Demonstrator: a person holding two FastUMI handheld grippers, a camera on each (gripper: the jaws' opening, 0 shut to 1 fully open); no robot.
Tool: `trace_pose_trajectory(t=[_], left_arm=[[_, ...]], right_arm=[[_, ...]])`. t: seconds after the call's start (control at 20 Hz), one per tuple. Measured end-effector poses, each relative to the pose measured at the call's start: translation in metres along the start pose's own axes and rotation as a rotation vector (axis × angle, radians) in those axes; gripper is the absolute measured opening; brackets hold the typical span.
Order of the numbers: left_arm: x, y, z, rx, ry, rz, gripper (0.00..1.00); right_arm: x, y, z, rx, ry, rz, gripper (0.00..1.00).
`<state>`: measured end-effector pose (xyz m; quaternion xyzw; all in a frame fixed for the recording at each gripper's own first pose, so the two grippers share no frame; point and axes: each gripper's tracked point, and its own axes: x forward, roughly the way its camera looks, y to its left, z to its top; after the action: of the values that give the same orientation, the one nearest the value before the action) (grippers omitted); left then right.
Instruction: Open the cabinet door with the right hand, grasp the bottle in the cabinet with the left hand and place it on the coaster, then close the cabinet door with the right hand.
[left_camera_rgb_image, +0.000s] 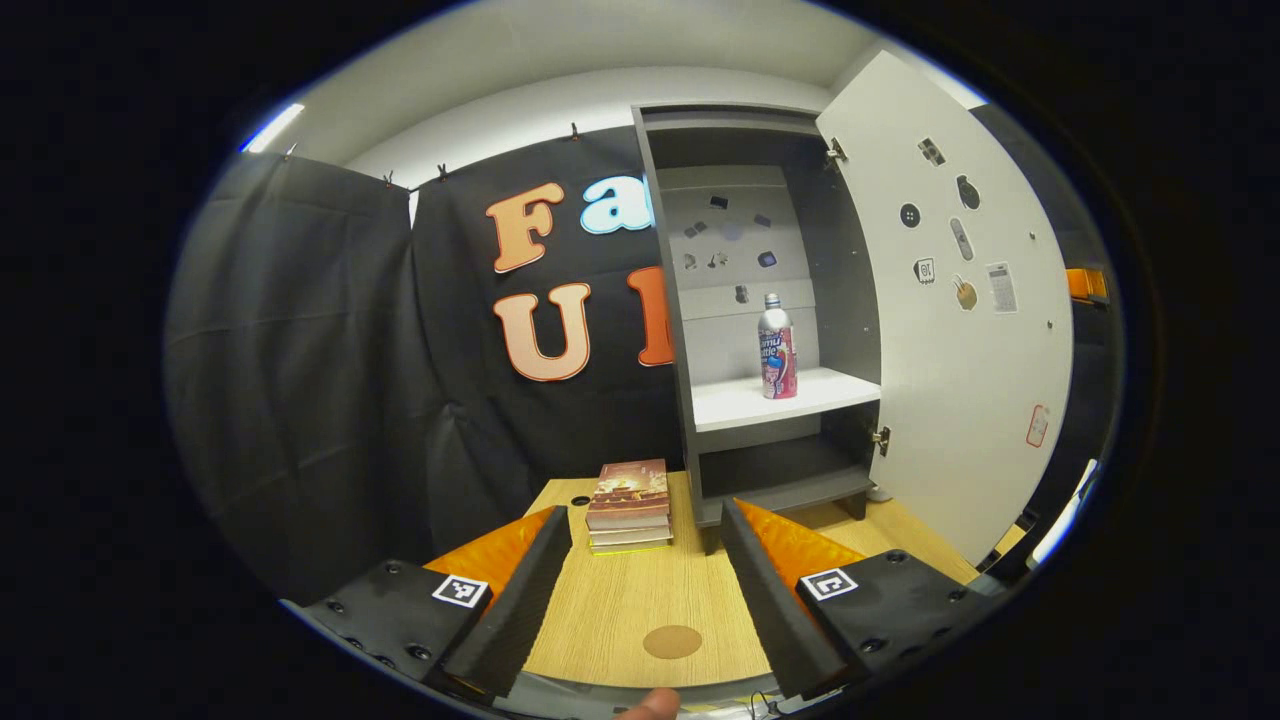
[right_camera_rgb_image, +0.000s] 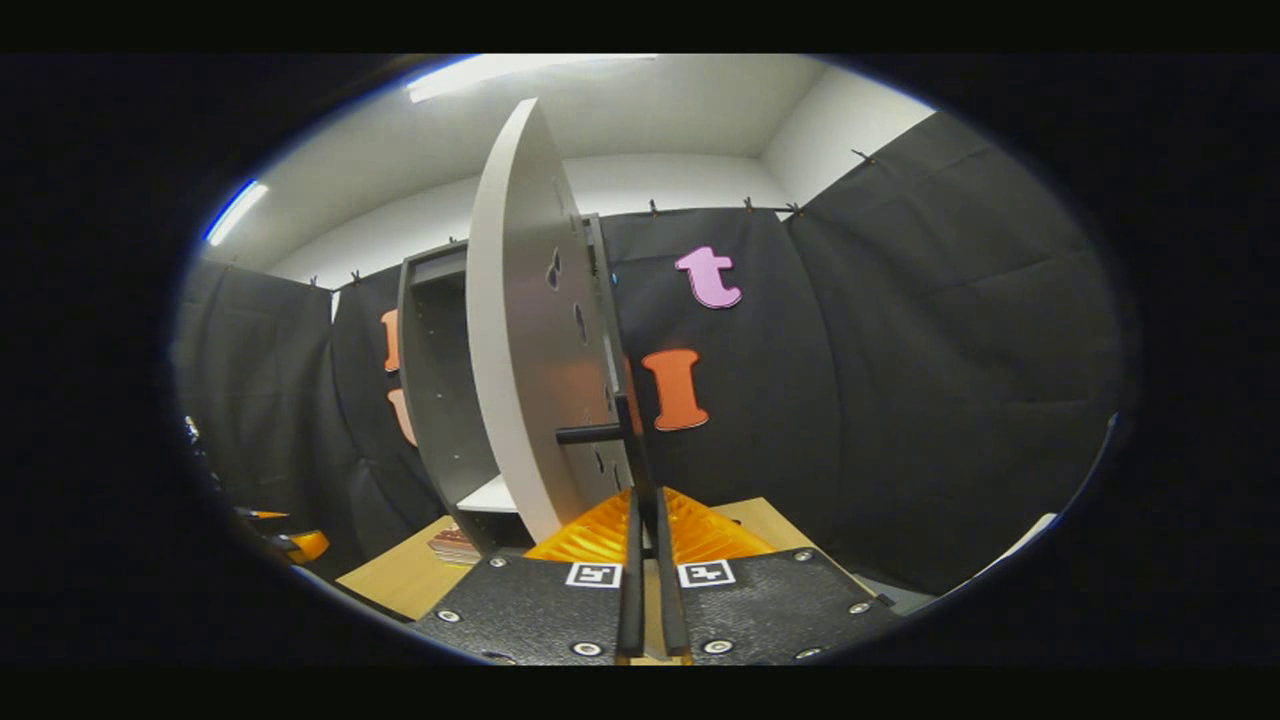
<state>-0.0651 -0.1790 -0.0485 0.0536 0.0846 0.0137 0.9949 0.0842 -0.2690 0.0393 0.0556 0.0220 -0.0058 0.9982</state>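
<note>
So the door-opening step looks basically done and the bottle grab is up next. Starting closest in the left gripper view: the left gripper (left_camera_rgb_image: 645, 520) is spread wide with nothing between its fingers, hovering low over the wooden table (left_camera_rgb_image: 640, 600). Right between the fingers, down at 6 o'clock, sits the round brown coaster (left_camera_rgb_image: 672, 641), so the drop-off spot is super close. A bit farther out, around 12 o'clock from the coaster, there's a small stack of books (left_camera_rgb_image: 629, 505). Past that stands the cabinet (left_camera_rgb_image: 665, 300) with the bottle (left_camera_rgb_image: 776, 347) upright on its white shelf, roughly 1 o'clock from the gripper and well apart from it. The cabinet door (left_camera_rgb_image: 950, 300) is swung out to the 3 o'clock side. In the right gripper view, the right gripper (right_camera_rgb_image: 645, 530) is pinched narrow on the dark door handle (right_camera_rgb_image: 630, 440) at the door's edge, both fingers look pressed on it. Next move, I'd guess: left gripper rises and reaches forward to shelf height, keeping open to straddle the bottle without tipping it.
</note>
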Motion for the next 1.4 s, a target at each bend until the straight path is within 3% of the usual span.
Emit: trace_pose_trajectory(t=[0.35,0.4,0.5,0.65,0.85,0.9,1.0,1.4], left_arm=[[-0.002,0.000,0.005,-0.003,-0.009,-0.007,0.98],[0.000,-0.002,0.006,-0.002,-0.011,-0.014,1.00],[0.009,-0.012,0.011,-0.004,-0.017,-0.036,0.98],[0.034,-0.035,0.024,-0.013,-0.038,-0.089,0.98],[0.081,-0.075,0.045,-0.029,-0.084,-0.174,0.98],[0.099,-0.087,0.051,-0.033,-0.098,-0.199,0.98],[0.132,-0.107,0.062,-0.041,-0.119,-0.242,1.00],[0.272,-0.187,0.094,-0.053,-0.170,-0.351,0.98]], right_arm=[[-0.048,0.019,0.003,-0.056,-0.035,-0.006,0.05],[-0.054,0.028,0.006,-0.065,-0.044,0.002,0.13],[-0.066,0.049,0.008,-0.072,-0.053,0.026,0.00],[-0.073,0.080,0.009,-0.070,-0.076,0.054,0.00],[-0.067,0.108,-0.001,-0.093,-0.084,0.037,0.14],[-0.061,0.113,-0.001,-0.103,-0.091,0.020,0.27],[-0.049,0.125,-0.003,-0.105,-0.097,0.000,0.36],[0.003,0.143,-0.019,-0.093,-0.090,-0.096,0.52]])
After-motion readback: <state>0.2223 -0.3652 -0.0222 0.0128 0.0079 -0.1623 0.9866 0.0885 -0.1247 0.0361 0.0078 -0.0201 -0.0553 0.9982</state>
